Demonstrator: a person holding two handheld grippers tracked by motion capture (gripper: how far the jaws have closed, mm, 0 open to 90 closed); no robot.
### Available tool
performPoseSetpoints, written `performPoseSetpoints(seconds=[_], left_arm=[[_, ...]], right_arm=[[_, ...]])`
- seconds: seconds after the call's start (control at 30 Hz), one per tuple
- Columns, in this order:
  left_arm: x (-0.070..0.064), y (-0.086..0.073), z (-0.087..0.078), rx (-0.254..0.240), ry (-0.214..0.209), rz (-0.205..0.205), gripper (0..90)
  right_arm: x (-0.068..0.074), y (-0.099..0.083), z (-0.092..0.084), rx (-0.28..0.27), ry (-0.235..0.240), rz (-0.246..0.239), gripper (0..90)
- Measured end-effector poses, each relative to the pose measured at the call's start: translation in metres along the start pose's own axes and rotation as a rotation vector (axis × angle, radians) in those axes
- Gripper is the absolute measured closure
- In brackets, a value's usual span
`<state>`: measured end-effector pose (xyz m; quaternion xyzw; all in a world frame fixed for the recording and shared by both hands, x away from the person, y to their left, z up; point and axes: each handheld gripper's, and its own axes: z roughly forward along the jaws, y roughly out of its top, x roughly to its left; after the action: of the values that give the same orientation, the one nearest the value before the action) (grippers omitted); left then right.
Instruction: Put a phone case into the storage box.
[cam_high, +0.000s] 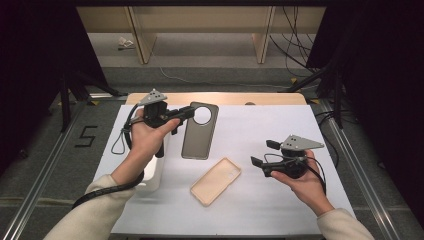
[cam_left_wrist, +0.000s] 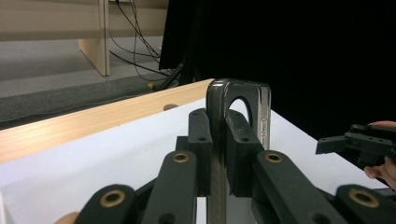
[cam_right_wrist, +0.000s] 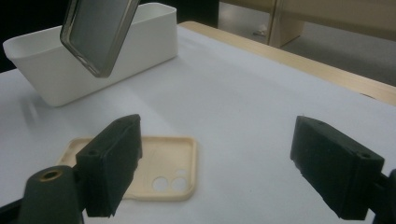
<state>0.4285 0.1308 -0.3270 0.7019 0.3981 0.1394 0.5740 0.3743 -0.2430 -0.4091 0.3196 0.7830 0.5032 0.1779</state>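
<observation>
My left gripper (cam_high: 187, 112) is shut on the upper edge of a dark grey phone case (cam_high: 200, 132) with a round camera hole, holding it above the white table. In the left gripper view the case (cam_left_wrist: 217, 98) stands edge-on, pinched between the pads (cam_left_wrist: 201, 140). A beige phone case (cam_high: 216, 181) lies flat mid-table, inner side up. My right gripper (cam_high: 262, 152) hovers just to its right, open, with nothing between the jaws. The right gripper view has the beige case (cam_right_wrist: 163, 163) lying beyond the left jaw and the dark case (cam_right_wrist: 95, 32) hanging at the upper left.
A white rectangular bin (cam_right_wrist: 116, 60) stands at the table's left side, partly under my left forearm (cam_high: 135, 160). A white sheet (cam_high: 260, 125) covers the table, with a wooden edge (cam_high: 270, 98) at the back. Cables and wooden furniture legs lie on the floor beyond.
</observation>
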Motion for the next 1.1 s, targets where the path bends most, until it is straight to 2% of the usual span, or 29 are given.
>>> performPoseSetpoints(seconds=[0.7,1.1], left_arm=[[0.019,0.004,-0.016,-0.020,0.039,0.044,81.7],[0.031,0.016,-0.025,-0.047,0.064,0.052,81.7]], right_arm=[[-0.002,-0.005,-0.007,-0.006,-0.017,0.013,17.0],[-0.004,-0.007,-0.009,-0.010,-0.028,0.023,16.8]])
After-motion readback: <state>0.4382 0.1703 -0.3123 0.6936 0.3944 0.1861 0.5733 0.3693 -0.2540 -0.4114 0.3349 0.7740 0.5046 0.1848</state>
